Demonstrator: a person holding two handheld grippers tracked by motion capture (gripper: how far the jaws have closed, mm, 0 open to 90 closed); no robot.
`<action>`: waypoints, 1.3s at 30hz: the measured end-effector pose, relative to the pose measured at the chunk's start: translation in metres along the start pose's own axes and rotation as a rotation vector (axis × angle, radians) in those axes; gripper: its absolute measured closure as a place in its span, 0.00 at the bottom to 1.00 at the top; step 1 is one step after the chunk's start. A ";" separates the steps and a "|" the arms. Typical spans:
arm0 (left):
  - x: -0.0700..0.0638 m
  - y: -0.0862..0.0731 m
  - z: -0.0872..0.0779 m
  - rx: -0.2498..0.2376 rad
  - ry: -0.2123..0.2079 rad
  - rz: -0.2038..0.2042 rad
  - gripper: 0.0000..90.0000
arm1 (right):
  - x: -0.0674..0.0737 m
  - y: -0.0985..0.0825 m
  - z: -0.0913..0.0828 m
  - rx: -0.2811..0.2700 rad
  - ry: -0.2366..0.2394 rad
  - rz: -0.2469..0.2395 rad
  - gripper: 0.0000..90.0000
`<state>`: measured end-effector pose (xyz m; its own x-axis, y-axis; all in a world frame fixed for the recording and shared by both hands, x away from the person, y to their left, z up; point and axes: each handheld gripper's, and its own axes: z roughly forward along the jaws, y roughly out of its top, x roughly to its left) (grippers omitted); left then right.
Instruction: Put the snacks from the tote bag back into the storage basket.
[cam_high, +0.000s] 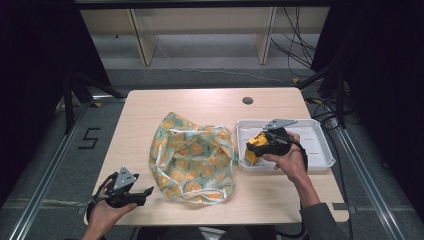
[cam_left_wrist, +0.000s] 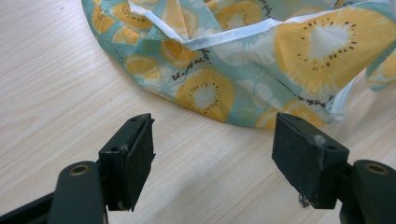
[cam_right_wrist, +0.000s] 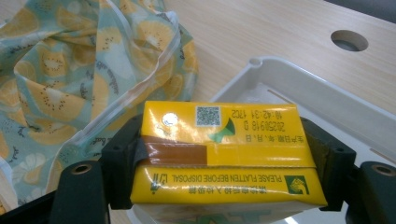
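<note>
In the high view, the drink carton (cam_high: 256, 145) was held in the right gripper (cam_high: 254, 149) over the near left corner of the white tray (cam_high: 320, 150), close to the tray's left wall. The fruit-print cloth bag (cam_high: 192, 157) lay crumpled on the table (cam_high: 145, 107) just left of the tray, and the left gripper (cam_high: 148, 191) was seen well left of the tray, past the bag's near edge, its jaws spread with nothing between them. What this view gave and the others did not was the whole layout: both hands, the bare far half of the tray, and the gap between bag and tray.

In the left gripper view, the pads were seen apart over bare wood, the bag's (cam_left_wrist: 243, 60) hem lying just beyond them, untouched. From here it could be judged that a closing grab might catch only one layer, so that the mouth would not be opened.

In the right gripper view, the carton (cam_right_wrist: 219, 154) was clamped across its width by both pads, its printed top with a brown tape strip turned to the camera; the tray's (cam_right_wrist: 299, 88) rim lay behind it. The grip looked shallow and high on the carton, so a slip or a tilt was judged possible, and the carton's lower edge might be caught on the tray's wall if it were carried low toward the bag.
</note>
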<state>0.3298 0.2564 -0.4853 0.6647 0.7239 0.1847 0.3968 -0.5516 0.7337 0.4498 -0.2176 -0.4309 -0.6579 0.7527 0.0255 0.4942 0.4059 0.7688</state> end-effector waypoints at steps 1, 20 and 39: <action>0.000 0.000 0.001 -0.007 -0.001 -0.006 0.32 | 0.001 0.000 0.000 0.012 0.003 0.012 0.32; -0.004 -0.001 0.001 0.001 -0.015 -0.062 0.32 | 0.007 -0.003 0.011 0.022 -0.001 0.018 0.32; -0.001 0.000 0.001 0.010 -0.005 -0.011 0.32 | 0.013 -0.003 0.013 0.044 -0.038 0.030 0.32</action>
<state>0.3296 0.2550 -0.4864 0.6637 0.7277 0.1732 0.4105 -0.5479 0.7289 0.4472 -0.2020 -0.4413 -0.6207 0.7837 0.0229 0.5380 0.4045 0.7395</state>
